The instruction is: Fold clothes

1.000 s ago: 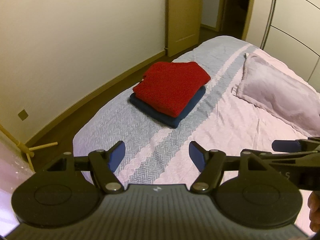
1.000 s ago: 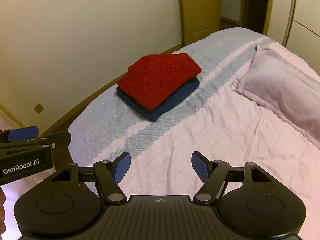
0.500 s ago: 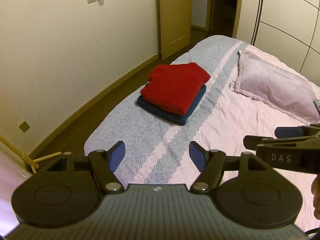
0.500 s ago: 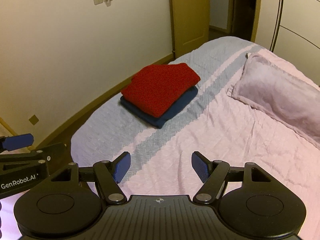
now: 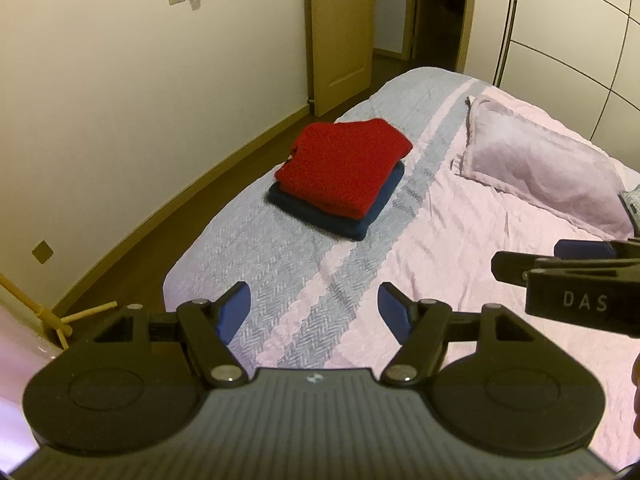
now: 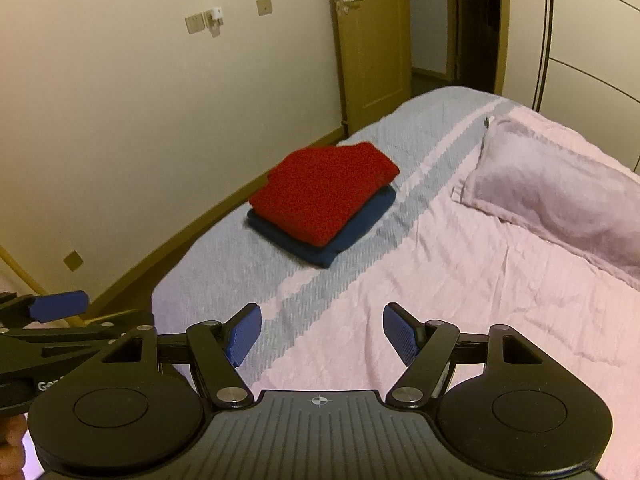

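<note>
The red sweater is seen folded on the blue garment on the bed, well apart from both wide, empty tongs, so the neat pile should be left untouched.

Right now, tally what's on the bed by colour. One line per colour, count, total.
Red: 1, the folded red sweater, on top of the stack.
Dark blue: 1, the folded dark blue garment, under the red one.
Lilac: 1, the pillow, lying apart from the stack.
Total: 3 on the bed.
Both grippers, left gripper and right gripper, are open and empty.
</note>
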The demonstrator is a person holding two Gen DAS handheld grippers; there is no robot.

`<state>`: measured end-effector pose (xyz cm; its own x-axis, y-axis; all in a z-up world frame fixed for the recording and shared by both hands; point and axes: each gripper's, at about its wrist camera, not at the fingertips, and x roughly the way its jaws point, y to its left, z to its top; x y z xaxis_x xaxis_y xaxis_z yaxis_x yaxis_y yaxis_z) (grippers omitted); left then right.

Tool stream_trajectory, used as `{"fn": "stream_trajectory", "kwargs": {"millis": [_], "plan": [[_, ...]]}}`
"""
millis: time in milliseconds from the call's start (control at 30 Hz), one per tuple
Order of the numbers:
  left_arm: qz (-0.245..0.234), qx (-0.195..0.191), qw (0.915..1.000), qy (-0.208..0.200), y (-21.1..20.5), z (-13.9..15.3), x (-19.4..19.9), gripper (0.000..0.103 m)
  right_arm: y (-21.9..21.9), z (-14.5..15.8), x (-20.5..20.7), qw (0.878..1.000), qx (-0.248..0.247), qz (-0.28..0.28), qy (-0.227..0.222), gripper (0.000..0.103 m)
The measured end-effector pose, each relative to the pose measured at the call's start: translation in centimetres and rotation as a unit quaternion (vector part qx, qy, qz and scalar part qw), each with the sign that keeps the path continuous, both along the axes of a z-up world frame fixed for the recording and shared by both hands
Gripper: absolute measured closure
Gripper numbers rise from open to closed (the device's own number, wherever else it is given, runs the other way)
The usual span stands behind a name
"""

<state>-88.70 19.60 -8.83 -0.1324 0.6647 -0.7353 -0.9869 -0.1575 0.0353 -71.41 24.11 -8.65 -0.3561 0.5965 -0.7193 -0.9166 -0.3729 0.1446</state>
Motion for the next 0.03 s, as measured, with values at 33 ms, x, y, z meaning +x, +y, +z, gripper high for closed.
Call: {"fn": "stream_trajectory", "kwargs": {"millis": [33], "plan": [[0.000,0.001,1.0000,0.001,-0.01,0.08,0.44,0.036,-0.01,0.08,0.37,1.000,0.001,0.000,0.003,0.032]]}}
